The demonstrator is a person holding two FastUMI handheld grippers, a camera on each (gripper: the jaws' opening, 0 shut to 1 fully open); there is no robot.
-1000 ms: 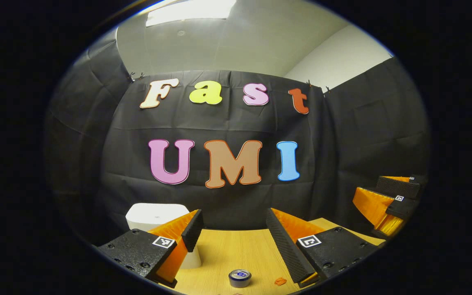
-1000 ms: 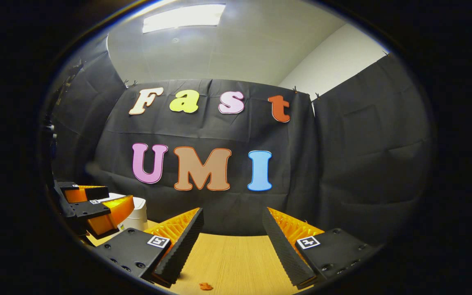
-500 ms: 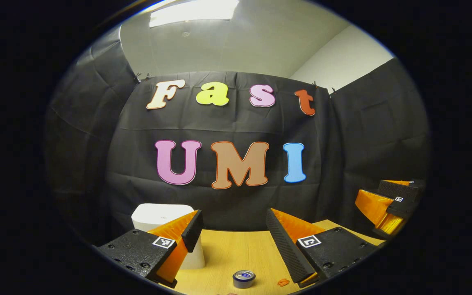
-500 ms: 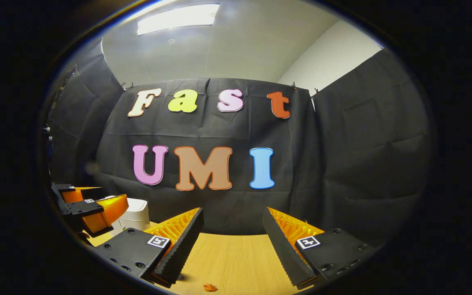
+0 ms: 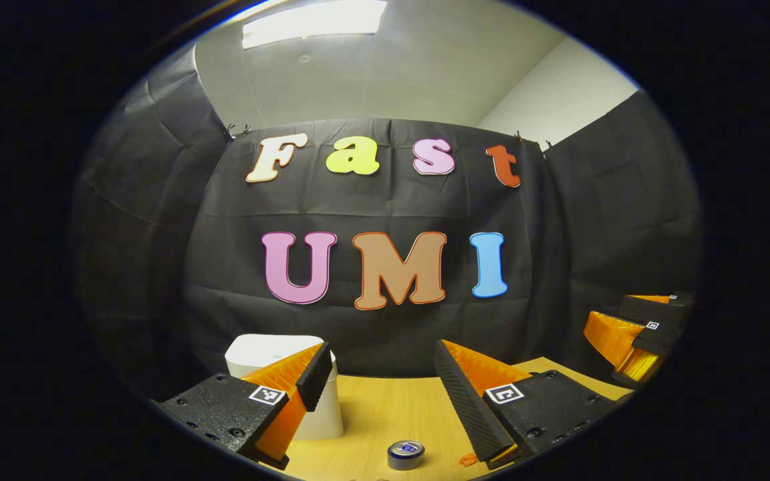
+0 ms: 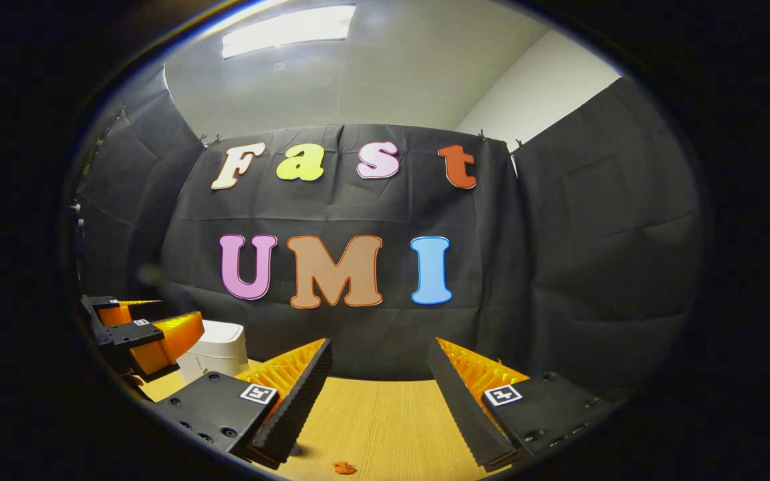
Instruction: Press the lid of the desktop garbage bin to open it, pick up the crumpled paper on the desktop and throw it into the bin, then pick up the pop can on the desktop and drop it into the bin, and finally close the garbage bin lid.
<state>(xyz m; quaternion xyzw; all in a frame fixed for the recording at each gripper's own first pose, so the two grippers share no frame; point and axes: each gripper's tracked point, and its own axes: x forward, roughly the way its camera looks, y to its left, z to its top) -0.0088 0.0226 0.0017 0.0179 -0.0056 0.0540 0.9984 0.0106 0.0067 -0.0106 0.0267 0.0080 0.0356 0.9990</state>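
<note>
Ahead, left gripper [image 5: 378,381] hangs agape, can [image 5: 405,454] seemingly between fingers.

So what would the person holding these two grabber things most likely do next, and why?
Probably ease the left gripper forward and to its left, onto the top of the white bin. The bin's lid looks closed, and the task opens with pressing it. The bin stands just behind that gripper's left finger, and both grippers' jaws are open and empty. The pop can sits untouched on the wooden desktop, so nothing is binned yet.
</note>
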